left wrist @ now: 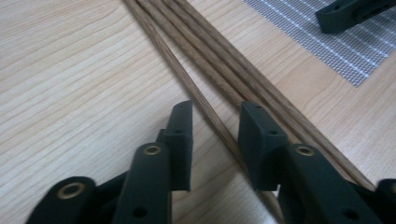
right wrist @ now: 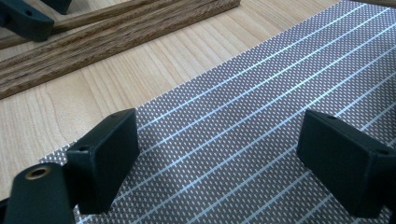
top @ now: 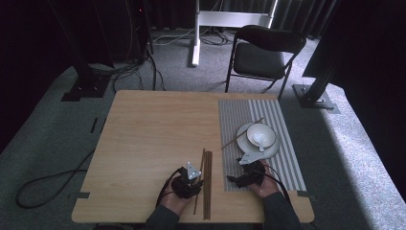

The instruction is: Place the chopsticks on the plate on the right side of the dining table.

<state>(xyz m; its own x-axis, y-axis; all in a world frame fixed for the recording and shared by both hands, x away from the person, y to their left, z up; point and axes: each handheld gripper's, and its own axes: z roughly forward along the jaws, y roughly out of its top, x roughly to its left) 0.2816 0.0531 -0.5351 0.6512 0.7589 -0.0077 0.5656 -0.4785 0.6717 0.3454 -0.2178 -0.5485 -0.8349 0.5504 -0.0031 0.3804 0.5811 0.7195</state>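
Observation:
Several brown wooden chopsticks lie side by side near the table's front edge. One loose chopstick slants away from them. My left gripper is low over the table, open, with a jaw on each side of that chopstick and a gap to it. In the high view the left gripper sits just left of the bundle. My right gripper hovers wide open over the striped placemat, nothing between its jaws. From above, the right gripper is at the placemat's front left corner.
On the placemat stands a white plate carrying a white bowl with a white spoon. One more chopstick leans across the plate's left rim. A black folding chair stands beyond the table.

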